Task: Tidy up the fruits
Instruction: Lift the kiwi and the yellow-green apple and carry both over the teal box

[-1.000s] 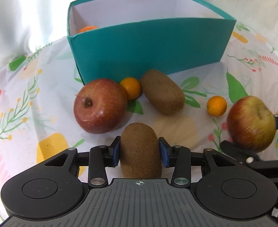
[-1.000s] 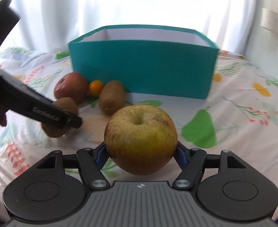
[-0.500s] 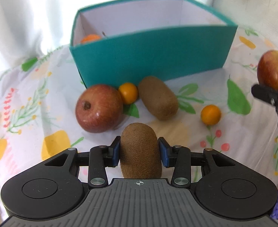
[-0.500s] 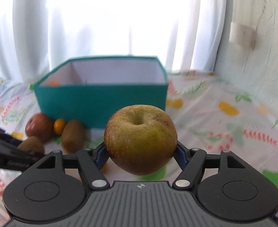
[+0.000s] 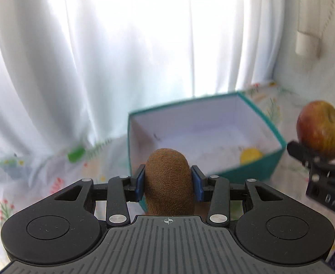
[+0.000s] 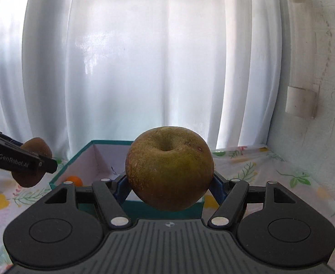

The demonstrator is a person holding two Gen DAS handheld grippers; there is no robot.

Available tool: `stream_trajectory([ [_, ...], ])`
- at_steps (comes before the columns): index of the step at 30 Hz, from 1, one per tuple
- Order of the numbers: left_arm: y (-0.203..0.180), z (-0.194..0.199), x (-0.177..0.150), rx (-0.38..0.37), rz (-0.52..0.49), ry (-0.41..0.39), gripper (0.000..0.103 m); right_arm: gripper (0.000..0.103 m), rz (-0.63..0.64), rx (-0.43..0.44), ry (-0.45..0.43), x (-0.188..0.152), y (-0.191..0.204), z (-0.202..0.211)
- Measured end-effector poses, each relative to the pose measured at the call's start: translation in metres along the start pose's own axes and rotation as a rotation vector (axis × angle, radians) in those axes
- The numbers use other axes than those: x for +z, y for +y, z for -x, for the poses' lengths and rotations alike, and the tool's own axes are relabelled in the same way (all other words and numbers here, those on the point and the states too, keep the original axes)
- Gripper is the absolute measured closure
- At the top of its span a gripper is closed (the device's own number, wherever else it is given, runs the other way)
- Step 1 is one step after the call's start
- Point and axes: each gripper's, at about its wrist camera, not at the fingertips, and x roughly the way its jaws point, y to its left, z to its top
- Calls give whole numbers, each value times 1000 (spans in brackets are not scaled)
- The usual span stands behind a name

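My left gripper is shut on a brown kiwi and holds it in the air, just before the near left corner of the teal box. My right gripper is shut on a green-red apple and holds it above the box's near wall. The apple also shows at the right of the left wrist view, the kiwi at the left of the right wrist view. A small orange lies inside the box; the left wrist view shows it as a yellowish fruit.
The box stands on a floral tablecloth. White curtains hang behind it. A white wall with a pipe fitting stands on the right. The fruits on the cloth are out of view.
Both grippers have risen with their fruits and moved toward the box. The views now look down into the box; the loose fruits on the cloth have dropped out of sight.
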Motion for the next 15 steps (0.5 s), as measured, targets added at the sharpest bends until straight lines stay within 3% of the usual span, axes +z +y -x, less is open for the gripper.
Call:
stream_trajectory([
  [7, 16, 1, 57, 63, 51, -103, 58, 33, -24, -34, -75, 47, 1, -18],
  [15, 20, -36, 42, 94, 103, -39, 58, 33, -77, -38, -43, 30, 2, -38],
])
